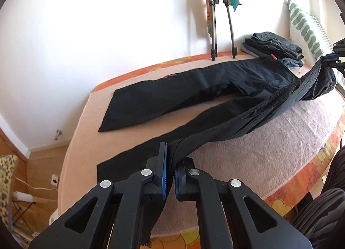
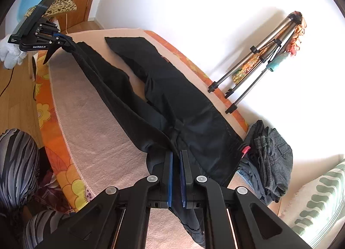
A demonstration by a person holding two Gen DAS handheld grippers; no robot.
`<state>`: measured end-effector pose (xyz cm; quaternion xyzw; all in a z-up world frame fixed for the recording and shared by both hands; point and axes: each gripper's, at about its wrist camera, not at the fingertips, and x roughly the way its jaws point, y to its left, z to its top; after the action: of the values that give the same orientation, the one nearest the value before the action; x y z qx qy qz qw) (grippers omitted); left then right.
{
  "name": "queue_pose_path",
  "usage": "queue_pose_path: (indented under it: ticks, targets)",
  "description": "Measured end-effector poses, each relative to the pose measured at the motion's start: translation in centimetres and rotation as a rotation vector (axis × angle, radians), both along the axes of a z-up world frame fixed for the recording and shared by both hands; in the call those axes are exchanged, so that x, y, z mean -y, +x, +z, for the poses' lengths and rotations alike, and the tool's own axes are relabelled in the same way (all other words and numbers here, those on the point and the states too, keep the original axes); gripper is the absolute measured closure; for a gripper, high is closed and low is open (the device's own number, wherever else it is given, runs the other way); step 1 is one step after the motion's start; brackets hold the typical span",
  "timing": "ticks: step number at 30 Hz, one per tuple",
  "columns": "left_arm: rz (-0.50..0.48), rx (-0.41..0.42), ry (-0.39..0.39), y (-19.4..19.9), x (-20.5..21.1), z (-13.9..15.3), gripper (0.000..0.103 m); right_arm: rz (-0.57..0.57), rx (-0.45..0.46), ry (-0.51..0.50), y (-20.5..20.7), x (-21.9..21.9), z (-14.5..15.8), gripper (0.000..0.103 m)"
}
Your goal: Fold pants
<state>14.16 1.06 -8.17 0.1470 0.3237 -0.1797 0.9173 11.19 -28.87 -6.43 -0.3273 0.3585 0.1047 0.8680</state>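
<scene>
Both claws, left (image 1: 170, 175) and right (image 2: 177, 175), clamp black pants (image 1: 172, 95); only right view shows white glove (image 2: 8, 52).

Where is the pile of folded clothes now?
In the left wrist view, the pile of folded clothes lies far right on the bed, between the tripod and the striped pillow.

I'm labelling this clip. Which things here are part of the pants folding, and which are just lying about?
In the job:
black pants
left tongs, shut on one leg
right tongs, shut on the waist end
bed

Lying about:
stack of clothes
tripod
striped pillow
</scene>
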Motion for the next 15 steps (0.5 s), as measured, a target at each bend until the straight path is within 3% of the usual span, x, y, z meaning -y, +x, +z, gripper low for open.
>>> queue_pose_path:
  ticks: [6,15]
  targets:
    - [0.002,0.092,-0.028,3.1,0.2,2.9,0.1,-0.04,0.076,-0.022,2.5,0.4,2.1,0.1]
    - [-0.018,0.152,0.028,10.0,1.5,5.4,0.101,-0.092,0.187,-0.069,9.9,0.9,5.6,0.1]
